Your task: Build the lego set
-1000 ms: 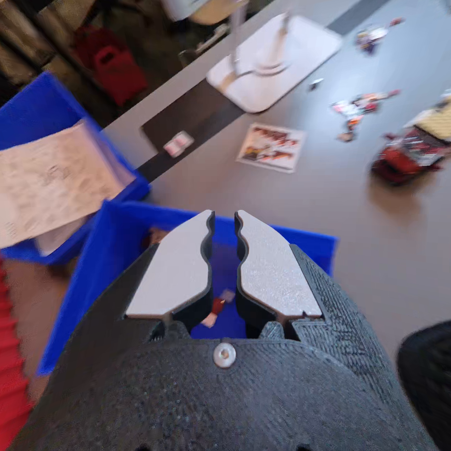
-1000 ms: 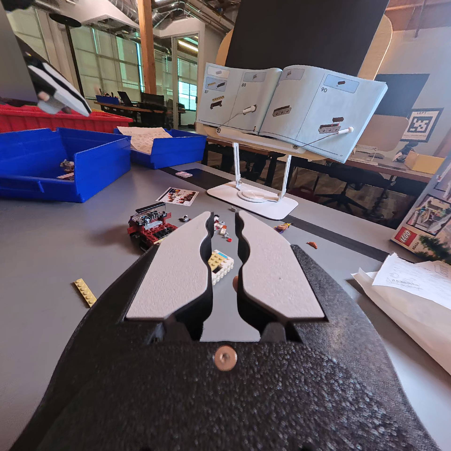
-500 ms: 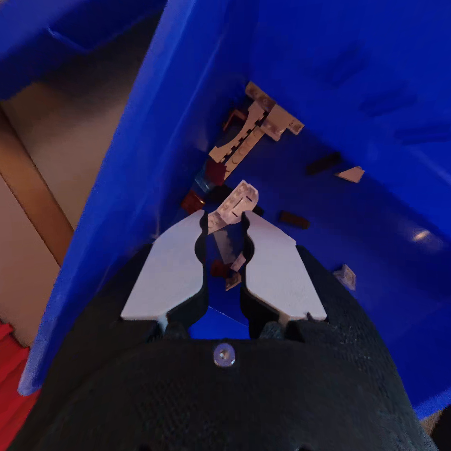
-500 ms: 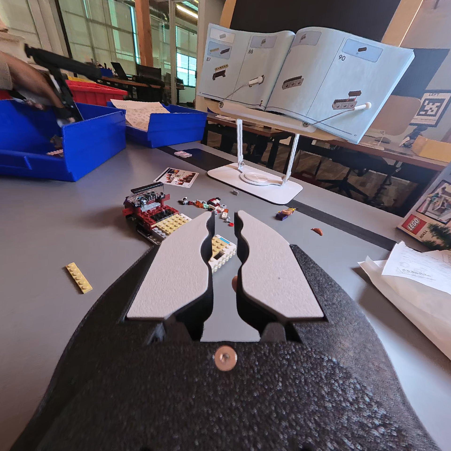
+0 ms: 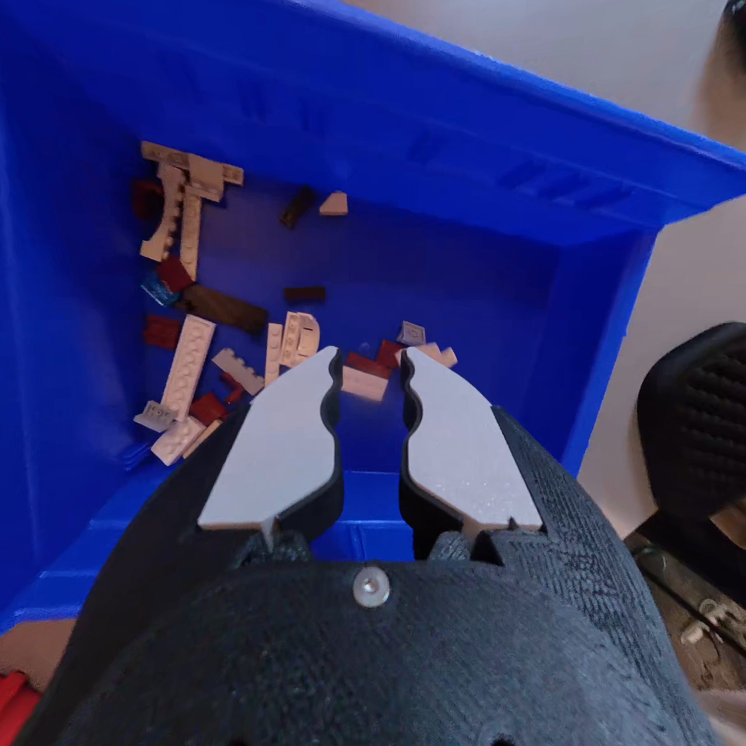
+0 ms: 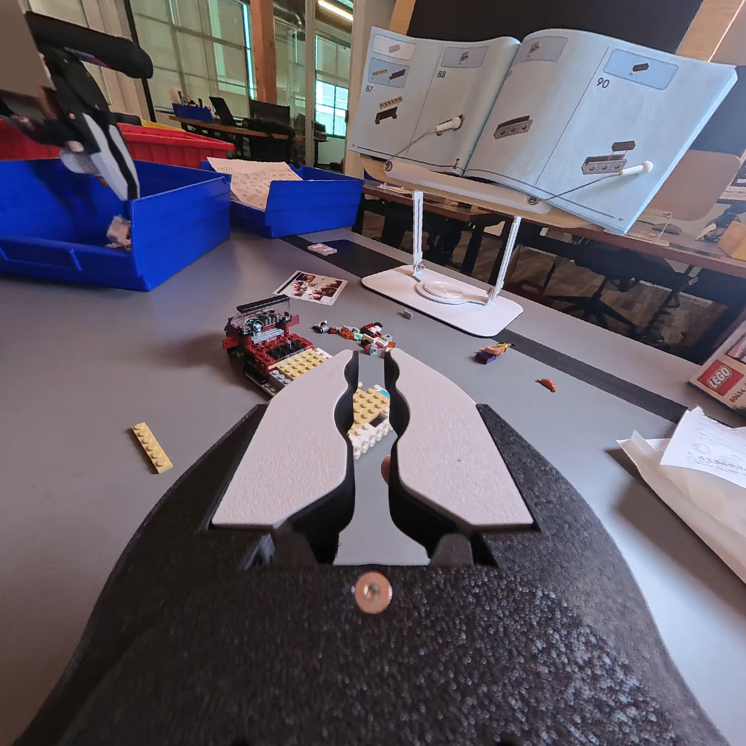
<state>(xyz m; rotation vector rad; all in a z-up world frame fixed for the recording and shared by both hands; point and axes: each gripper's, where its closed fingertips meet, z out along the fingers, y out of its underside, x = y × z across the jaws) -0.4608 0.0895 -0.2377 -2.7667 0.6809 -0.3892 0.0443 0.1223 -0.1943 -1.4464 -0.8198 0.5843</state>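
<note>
My left gripper (image 5: pixel 371 355) is open, down inside a blue bin (image 5: pixel 444 141). Its tips hover over loose bricks on the bin floor. A pale tan plate (image 5: pixel 363 385) and dark red bricks (image 5: pixel 369 361) lie below the gap, untouched. A long tan plate (image 5: pixel 187 367) and several more pieces lie to the left. The right wrist view shows this gripper (image 6: pixel 101 161) dipping into the bin (image 6: pixel 173 226). My right gripper (image 6: pixel 371 355) is open and empty, held above the grey table (image 6: pixel 80 383). A tan and white brick assembly (image 6: pixel 369 407) lies under its fingers.
A dark red brick car (image 6: pixel 266 339), small loose pieces (image 6: pixel 363 335) and a tan plate (image 6: pixel 151 448) lie on the table. An open instruction book (image 6: pixel 545 113) sits on a white stand (image 6: pixel 444 298). Behind are a second blue bin (image 6: pixel 298 202) and a red bin (image 6: pixel 173 145). Papers (image 6: pixel 706 464) lie at the right. Tip to tip, the grippers are about 50 cm apart. From my left tips it is roughly 7 cm to the pale tan plate (image 5: pixel 363 385); from my right, 55 cm.
My left gripper dropped from above the table into the blue bin, opened wider and shifted right over the bricks. My right gripper eased forward over the tan assembly, its jaws narrowing slightly.
</note>
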